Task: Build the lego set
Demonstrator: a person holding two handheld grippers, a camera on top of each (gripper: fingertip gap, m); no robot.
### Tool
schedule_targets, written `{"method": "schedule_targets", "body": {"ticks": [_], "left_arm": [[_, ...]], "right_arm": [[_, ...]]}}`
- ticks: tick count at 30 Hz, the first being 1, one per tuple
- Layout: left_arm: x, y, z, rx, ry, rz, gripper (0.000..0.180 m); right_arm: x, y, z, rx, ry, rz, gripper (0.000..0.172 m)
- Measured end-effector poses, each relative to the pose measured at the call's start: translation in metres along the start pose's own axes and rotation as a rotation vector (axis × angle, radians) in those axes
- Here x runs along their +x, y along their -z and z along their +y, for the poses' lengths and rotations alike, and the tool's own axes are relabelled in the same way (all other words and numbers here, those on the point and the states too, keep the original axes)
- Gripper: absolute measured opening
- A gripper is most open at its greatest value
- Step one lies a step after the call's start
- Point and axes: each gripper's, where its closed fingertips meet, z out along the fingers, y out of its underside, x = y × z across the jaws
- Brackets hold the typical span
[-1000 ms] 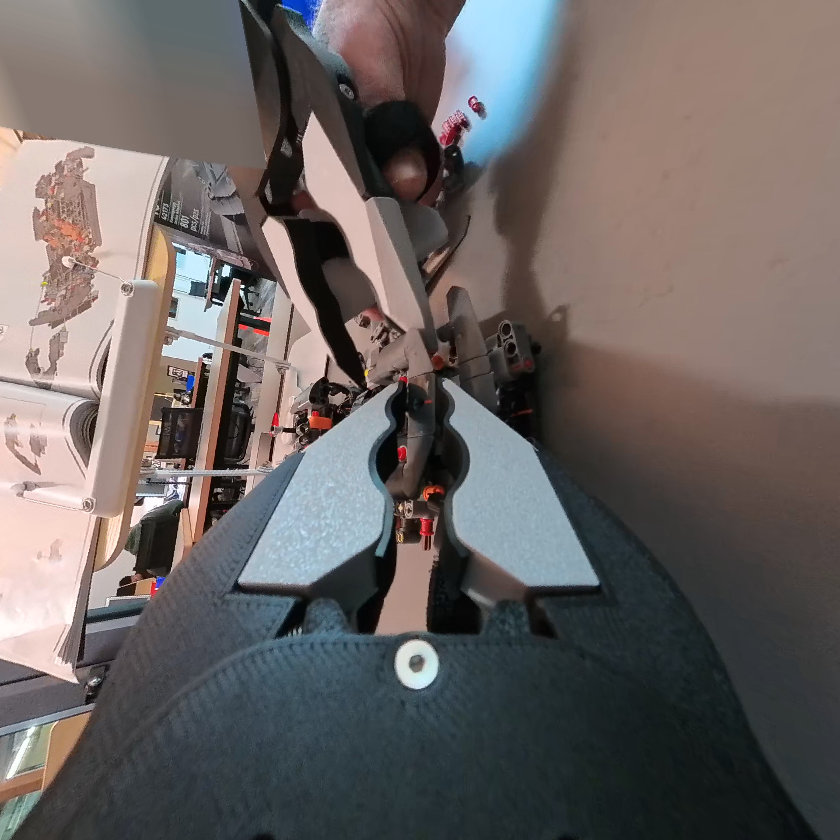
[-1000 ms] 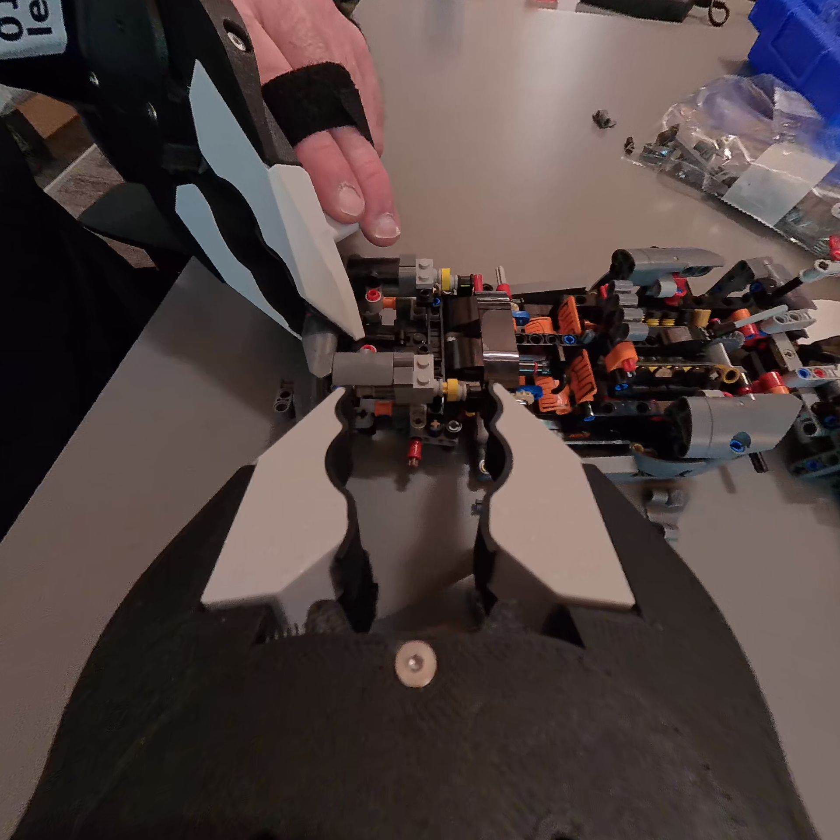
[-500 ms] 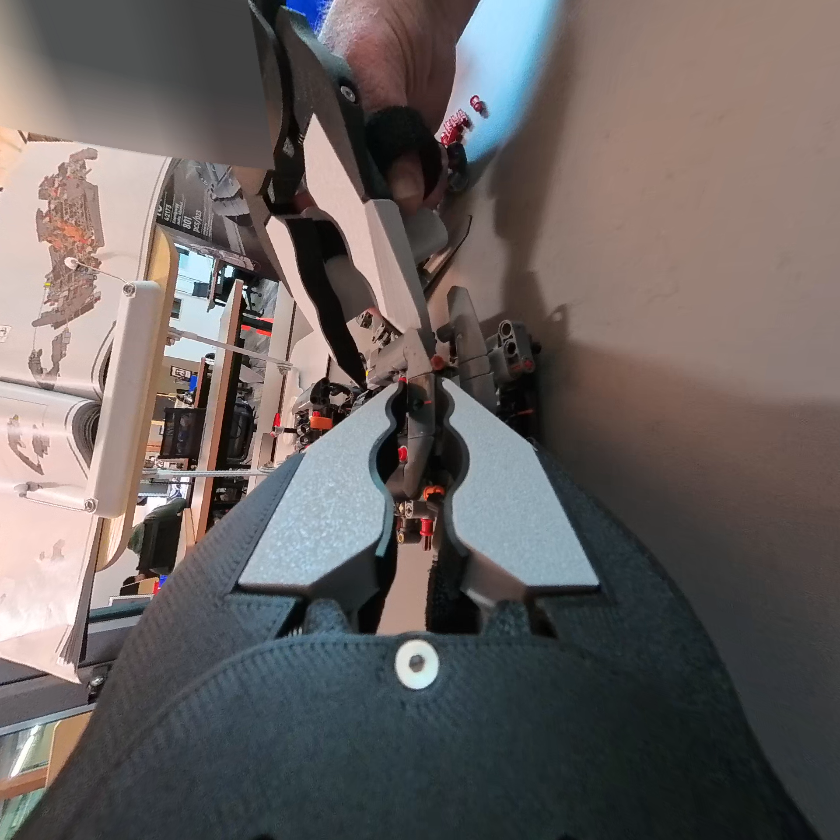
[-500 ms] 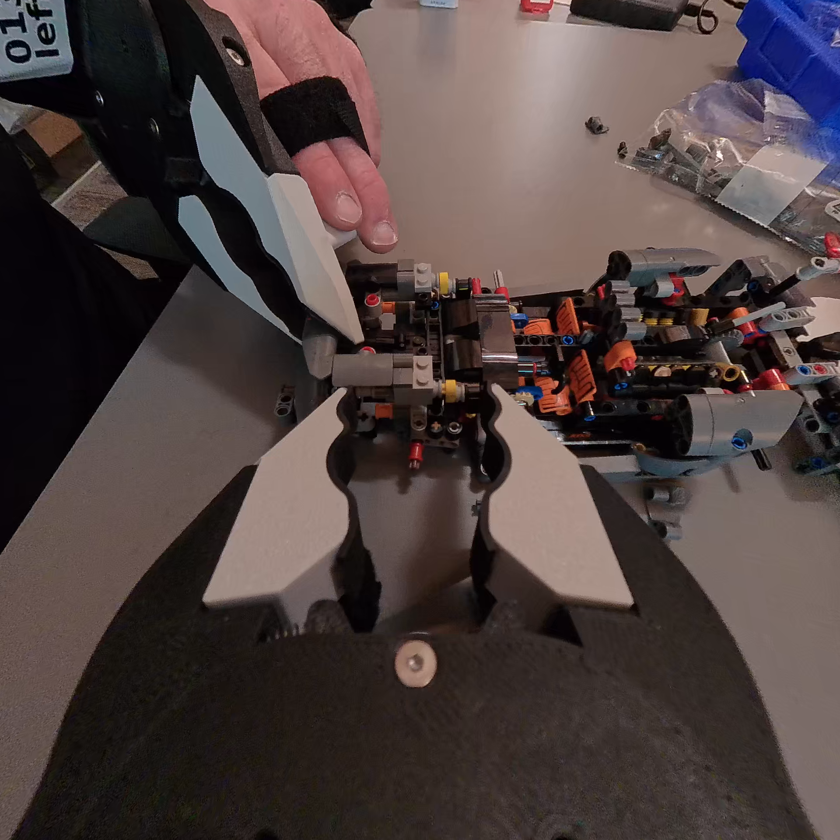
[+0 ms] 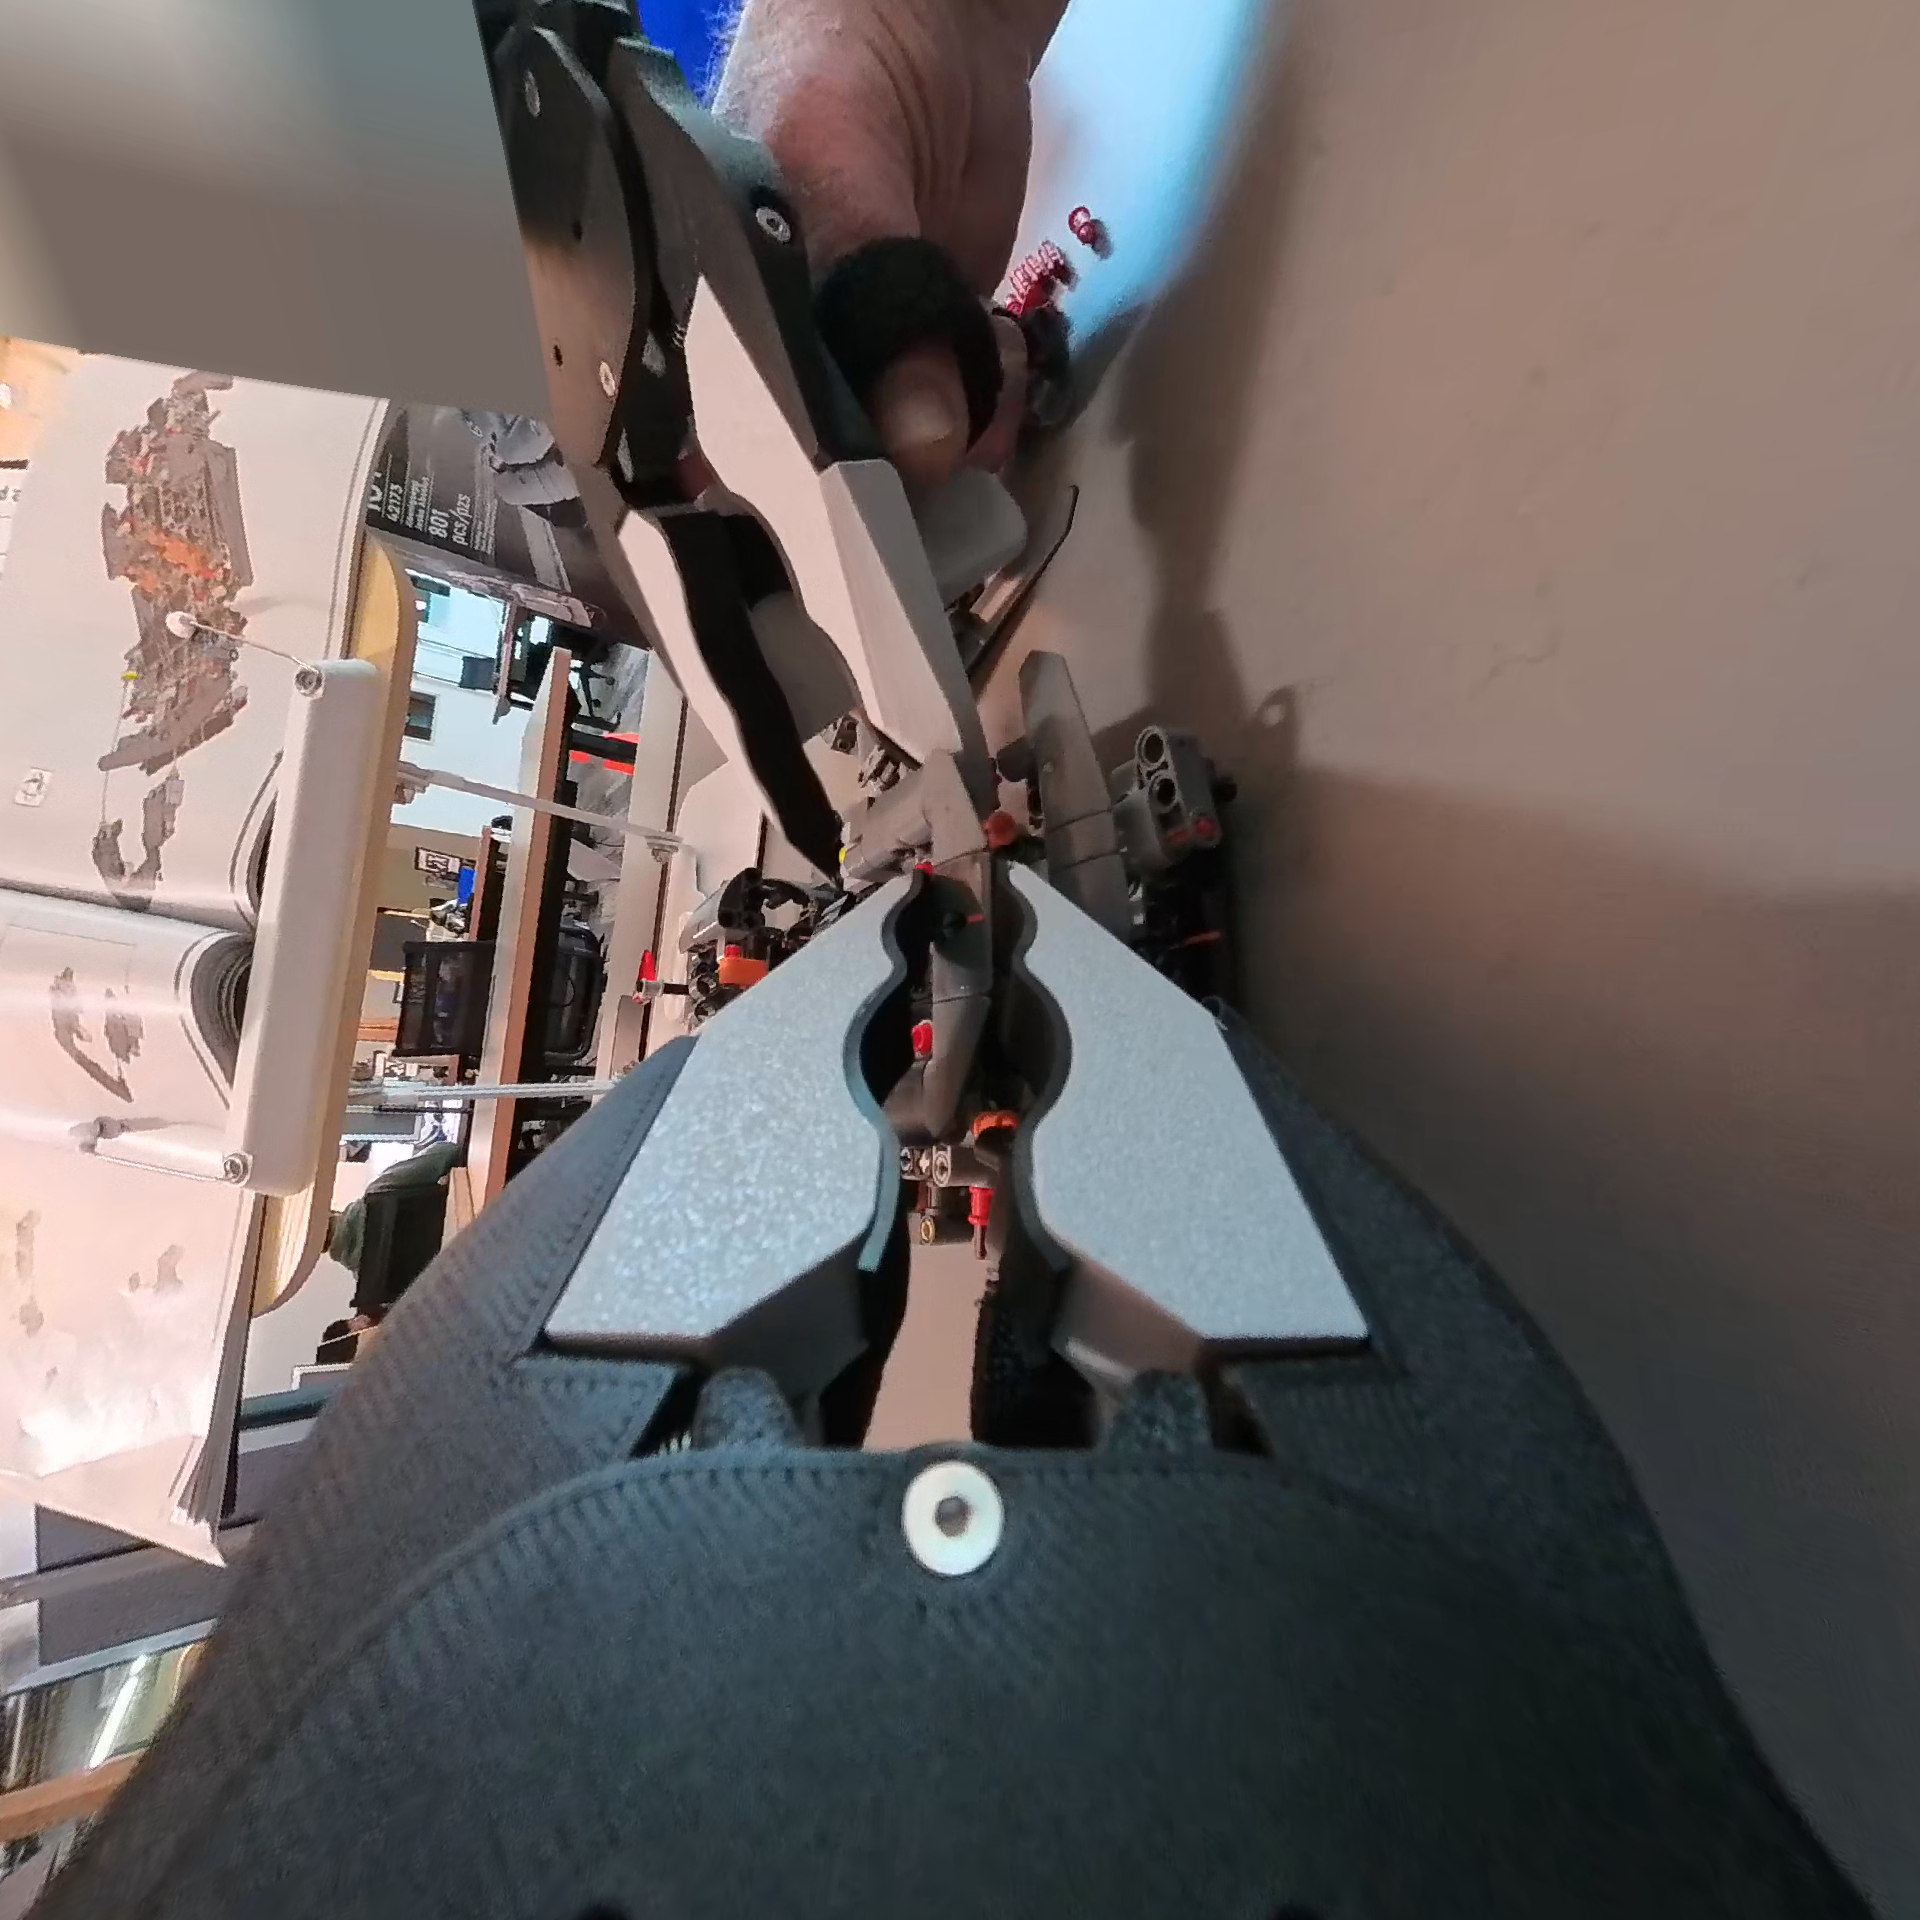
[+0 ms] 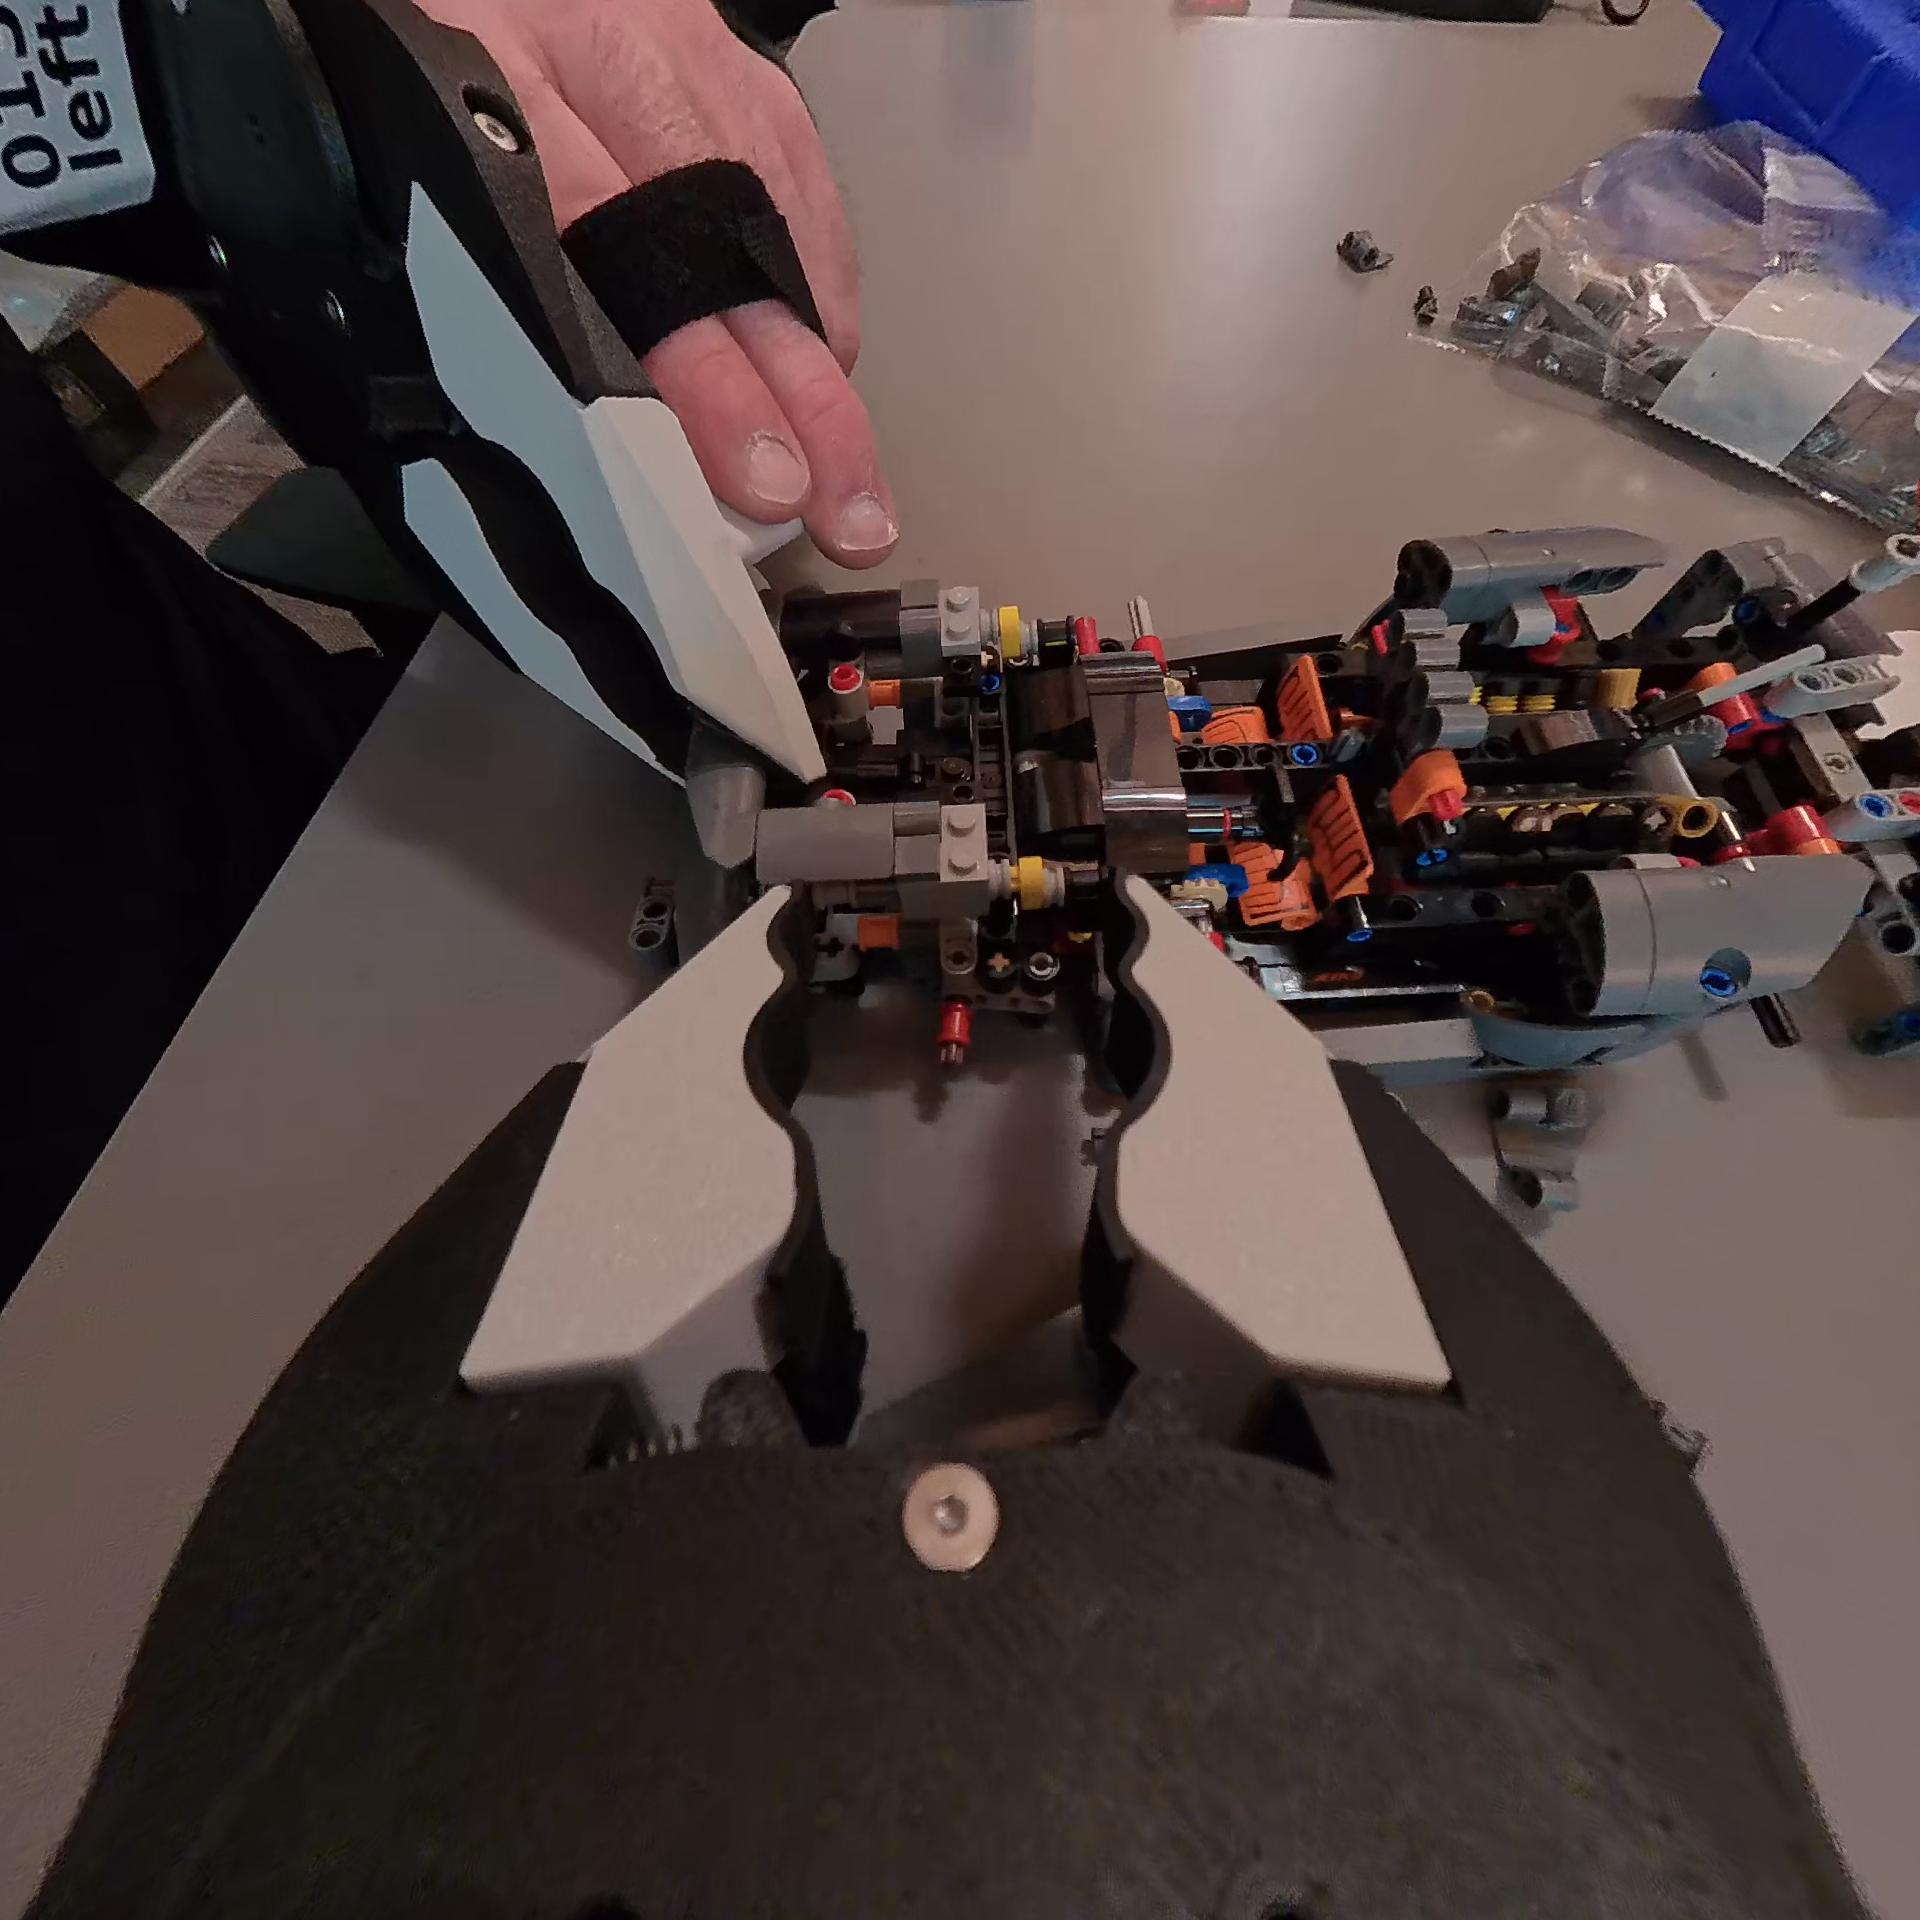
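Fingers of the left gripper (image 5: 961, 904) stand narrow, pinched on a thin dark grey panel (image 5: 956, 1023) at the rear end of the brick-built model (image 6: 1299, 800); fingers of the right gripper (image 6: 951, 904) stand wide, straddling the same end near the grey stud block (image 6: 935, 842), with no contact I can make out. Judged by its look, the model is light yet fragile; stiff beams carry pins and small trim that would pop off under a squeeze; better holds are the black frame beams than the orange fins (image 6: 1320, 842). It lies on the grey table (image 6: 1091, 312); a clear bag of parts (image 6: 1683, 343) sits well apart.
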Motion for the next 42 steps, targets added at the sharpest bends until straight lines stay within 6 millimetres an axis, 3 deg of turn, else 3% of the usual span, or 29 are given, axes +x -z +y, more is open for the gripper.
{"method": "schedule_targets", "body": {"ticks": [38, 42], "left_arm": [[-0.002, 0.0, 0.002, -0.008, 0.002, 0.006, 0.01], [-0.007, 0.006, -0.007, 0.026, 0.014, -0.044, 0.024]], "right_arm": [[0.002, -0.001, -0.001, -0.002, 0.008, -0.003, 0.051], [0.004, 0.002, -0.001, -0.01, 0.021, 0.024, 0.062]]}}
